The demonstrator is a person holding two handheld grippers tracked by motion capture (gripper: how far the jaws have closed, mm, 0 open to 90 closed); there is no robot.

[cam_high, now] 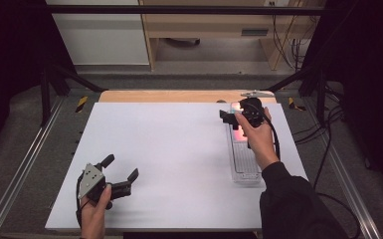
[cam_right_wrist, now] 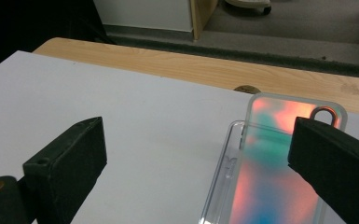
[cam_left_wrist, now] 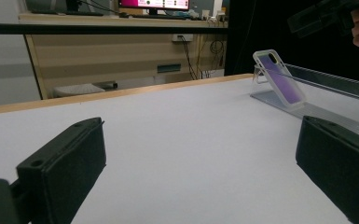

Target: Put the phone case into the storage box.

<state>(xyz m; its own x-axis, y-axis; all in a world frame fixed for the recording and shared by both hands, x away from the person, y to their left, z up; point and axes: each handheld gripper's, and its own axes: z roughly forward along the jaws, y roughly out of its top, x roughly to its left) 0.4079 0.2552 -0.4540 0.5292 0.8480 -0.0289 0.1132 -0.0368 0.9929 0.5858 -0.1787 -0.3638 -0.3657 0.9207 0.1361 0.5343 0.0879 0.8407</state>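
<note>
Right now my right gripper [cam_high: 230, 118] hangs over the far end of the stand [cam_right_wrist: 224, 177], jaws wide apart, nothing held. Phone case [cam_right_wrist: 279, 163] leans on that clear stand near the table's [cam_high: 179, 144] far right edge. Risk: closing off-centre, since one jaw already overlaps the case's camera hole, so I judge it could tip or slide off. Left gripper [cam_high: 121, 174] sits low near the front left, jaws spread wide, empty, well apart. Nothing blocks the approach.
</note>
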